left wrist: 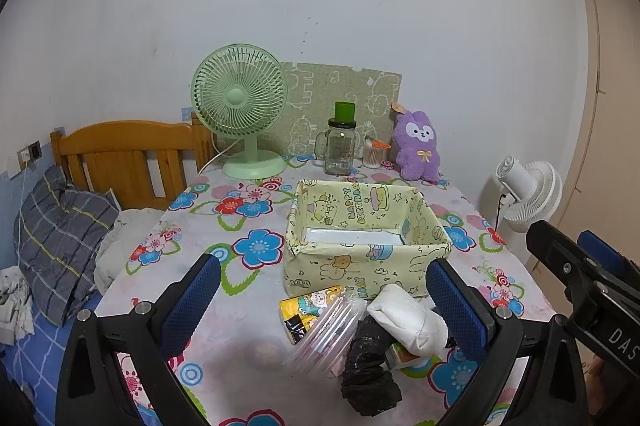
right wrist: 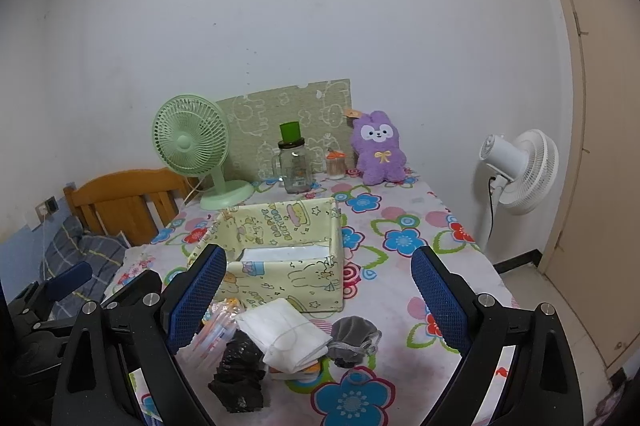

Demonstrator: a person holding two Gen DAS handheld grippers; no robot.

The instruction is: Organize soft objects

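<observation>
Both grippers spread wide, holding nothing, above the soft pile in front of the yellow fabric bin (left wrist: pixel 366 254).

Left gripper (left wrist: pixel 326 300) and right gripper (right wrist: pixel 320 296) hovering over white folded cloth (right wrist: pixel 286 336), black crumpled bag (right wrist: pixel 240 374) and grey pouch (right wrist: pixel 354 340), all just before the bin; purple plush rabbit (left wrist: pixel 418 146) well behind it.

Both cameras look forward over the desk (left wrist: pixel 248 306) toward the wall. The left one sits closer. Both see the yellow box (left wrist: pixel 366 246) (right wrist: pixel 280 266).
</observation>
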